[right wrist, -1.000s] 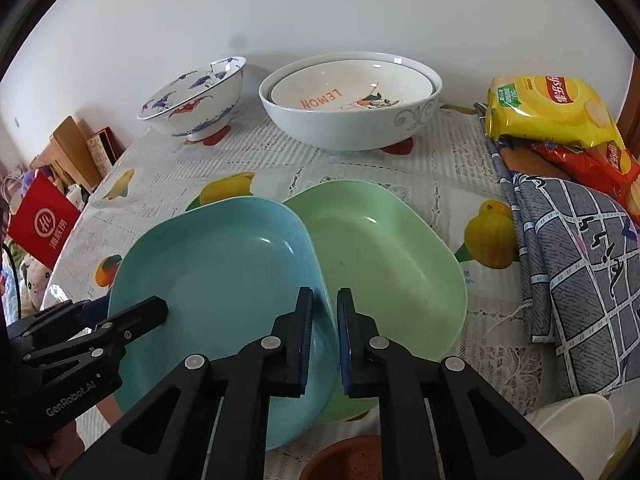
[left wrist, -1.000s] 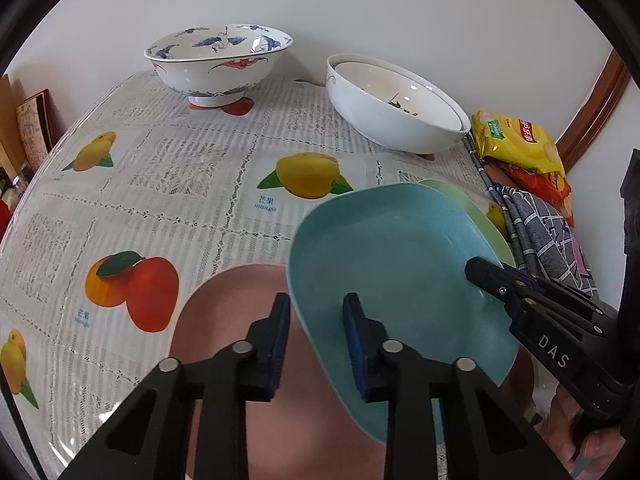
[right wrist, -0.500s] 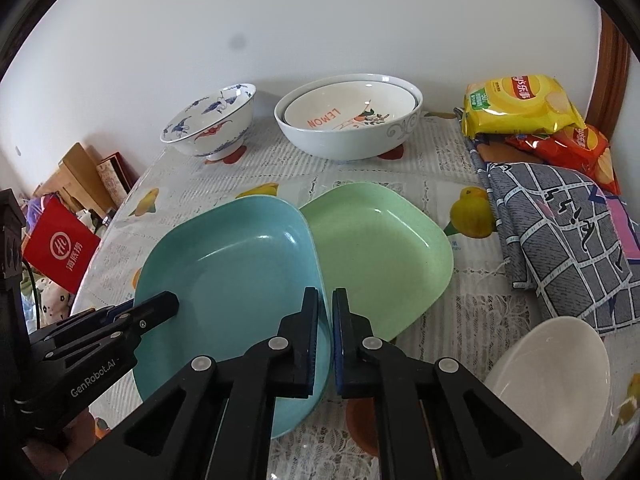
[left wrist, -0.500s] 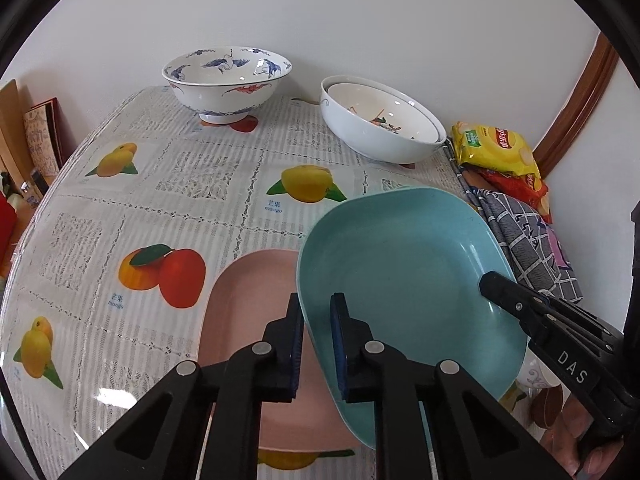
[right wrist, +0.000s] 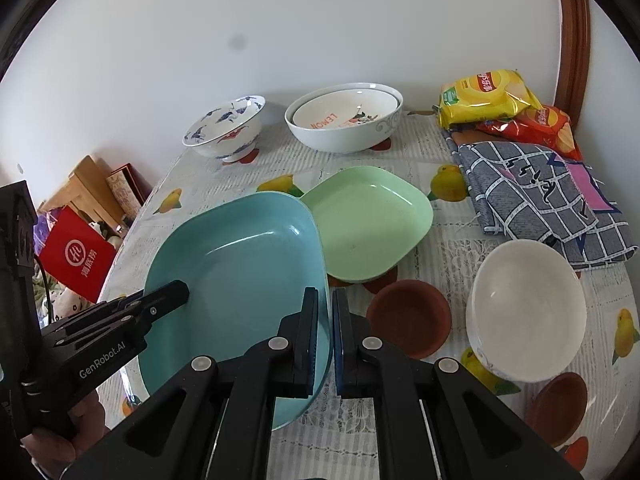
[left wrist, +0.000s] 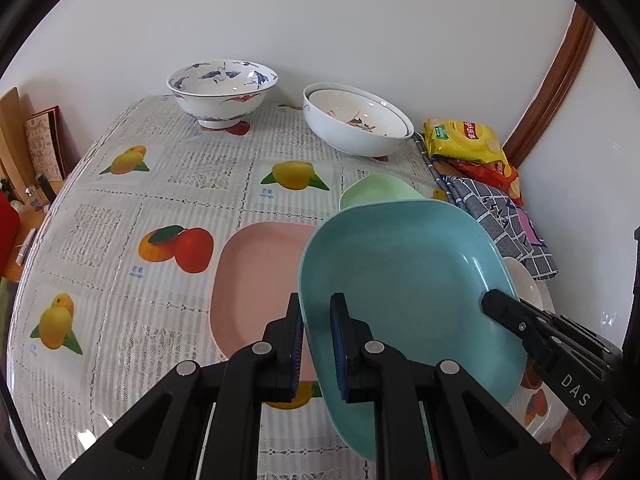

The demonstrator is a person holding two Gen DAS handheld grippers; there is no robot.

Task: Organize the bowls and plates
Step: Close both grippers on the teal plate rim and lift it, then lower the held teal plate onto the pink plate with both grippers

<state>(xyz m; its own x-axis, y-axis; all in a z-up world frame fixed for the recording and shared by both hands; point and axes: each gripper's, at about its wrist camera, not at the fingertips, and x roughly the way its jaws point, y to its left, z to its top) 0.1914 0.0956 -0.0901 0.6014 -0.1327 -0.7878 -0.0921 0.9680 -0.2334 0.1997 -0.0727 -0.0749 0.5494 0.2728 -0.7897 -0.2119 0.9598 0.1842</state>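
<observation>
The blue plate (left wrist: 404,280) is gripped at opposite rims by the closed left hand-held gripper (left wrist: 318,344) and right hand-held gripper (right wrist: 325,338), held above the bench (left wrist: 120,208). Pink plate (left wrist: 256,280), green plate (right wrist: 372,216) and white bowl (right wrist: 524,312) remain unstacked; much sorting is judged left.

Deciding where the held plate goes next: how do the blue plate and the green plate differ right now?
The blue plate is gripped on opposite rims by the left gripper and right gripper; the green plate lies free on the table. Blue sits tilted, green lies flat. Both are empty, rounded-square and shallow.
</observation>
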